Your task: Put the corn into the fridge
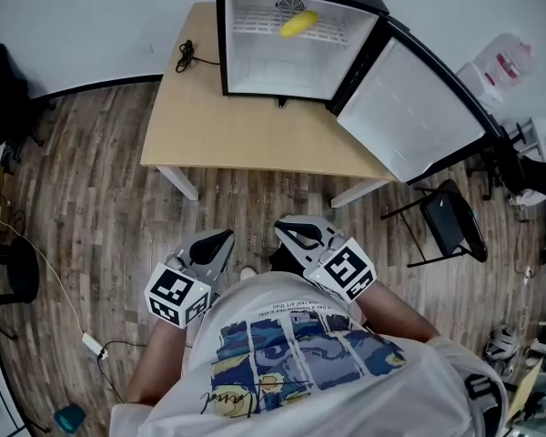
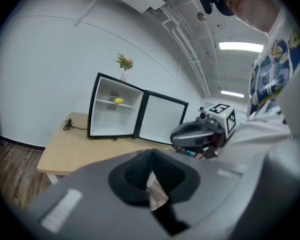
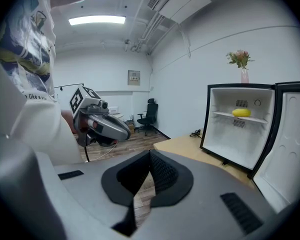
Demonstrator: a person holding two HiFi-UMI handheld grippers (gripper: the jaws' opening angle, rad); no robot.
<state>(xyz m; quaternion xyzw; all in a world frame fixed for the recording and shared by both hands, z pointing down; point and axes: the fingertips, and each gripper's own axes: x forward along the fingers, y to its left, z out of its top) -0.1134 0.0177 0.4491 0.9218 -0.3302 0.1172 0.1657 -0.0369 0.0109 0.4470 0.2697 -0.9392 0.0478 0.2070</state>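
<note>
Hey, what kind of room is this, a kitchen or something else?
Probably an office or lab workroom, not a kitchen: the mini fridge stands on a plain wooden table, an office chair sits by the far wall, and bare pipes and a strip light cross the ceiling.

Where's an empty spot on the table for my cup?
The table is bare in front of the fridge, to its near edge, and leftward up to the cable. Inside, below the shelf holding the corn, the fridge floor is bare too. The open door crowds the right corner.
</note>
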